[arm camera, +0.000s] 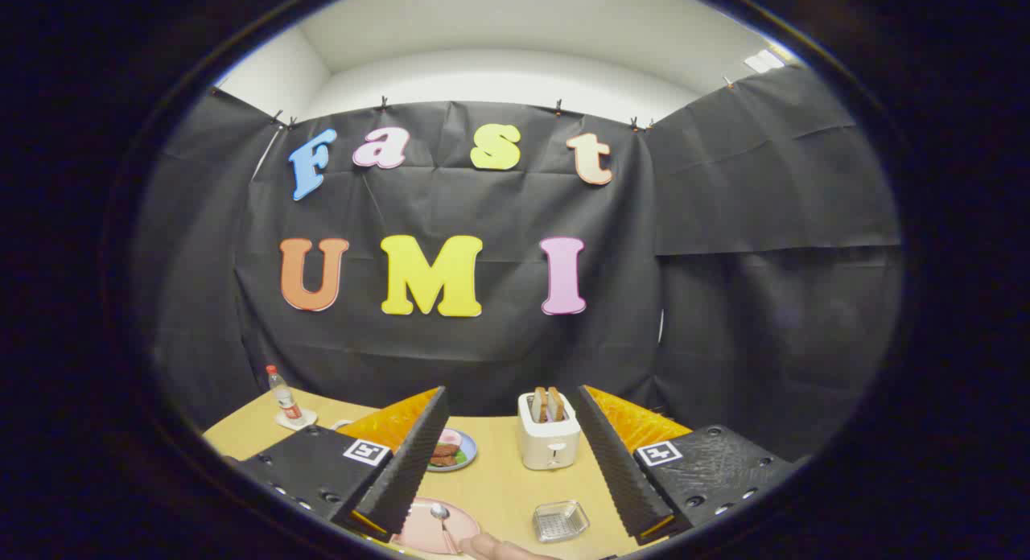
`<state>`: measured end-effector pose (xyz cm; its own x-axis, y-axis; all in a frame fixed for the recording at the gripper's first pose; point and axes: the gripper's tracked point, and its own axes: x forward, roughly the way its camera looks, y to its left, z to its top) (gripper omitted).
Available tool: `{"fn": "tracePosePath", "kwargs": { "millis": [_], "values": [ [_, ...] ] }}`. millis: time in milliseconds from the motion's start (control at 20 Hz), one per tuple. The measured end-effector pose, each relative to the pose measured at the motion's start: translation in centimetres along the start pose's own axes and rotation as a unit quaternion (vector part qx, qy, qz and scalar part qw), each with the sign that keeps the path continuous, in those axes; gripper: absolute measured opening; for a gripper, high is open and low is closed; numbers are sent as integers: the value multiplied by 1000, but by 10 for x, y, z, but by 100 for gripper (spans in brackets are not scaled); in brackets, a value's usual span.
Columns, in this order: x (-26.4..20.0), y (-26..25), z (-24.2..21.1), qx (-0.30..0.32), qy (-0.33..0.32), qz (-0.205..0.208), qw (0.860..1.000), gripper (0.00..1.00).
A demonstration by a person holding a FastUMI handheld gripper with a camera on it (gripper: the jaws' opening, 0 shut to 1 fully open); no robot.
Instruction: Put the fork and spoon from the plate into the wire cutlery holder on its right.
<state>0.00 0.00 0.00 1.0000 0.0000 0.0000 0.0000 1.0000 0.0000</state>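
Note:
My gripper (508,431) is open and held above the wooden table, its two fingers spread wide with nothing between them. Low between the fingers, near the left one, lies a pink plate (426,532) with a spoon (440,515) resting on it. The fork is hidden from me. To the right of the plate, by the right finger, sits the wire cutlery holder (561,520), a low square mesh basket. A person's hand (499,549) shows at the table's near edge beside the plate.
A white toaster (549,437) with two slices of bread stands beyond the holder, between the fingers. A blue plate of food (452,450) lies beside the left finger. A small bottle (283,396) on a coaster stands at the table's far left corner.

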Motion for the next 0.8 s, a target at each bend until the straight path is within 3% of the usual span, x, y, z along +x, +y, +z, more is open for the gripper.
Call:
{"fn": "tracePosePath", "kwargs": {
  "millis": [800],
  "values": [
    [38, -22, -64, -9, 65, 43, 997, 96]
  ]
}}
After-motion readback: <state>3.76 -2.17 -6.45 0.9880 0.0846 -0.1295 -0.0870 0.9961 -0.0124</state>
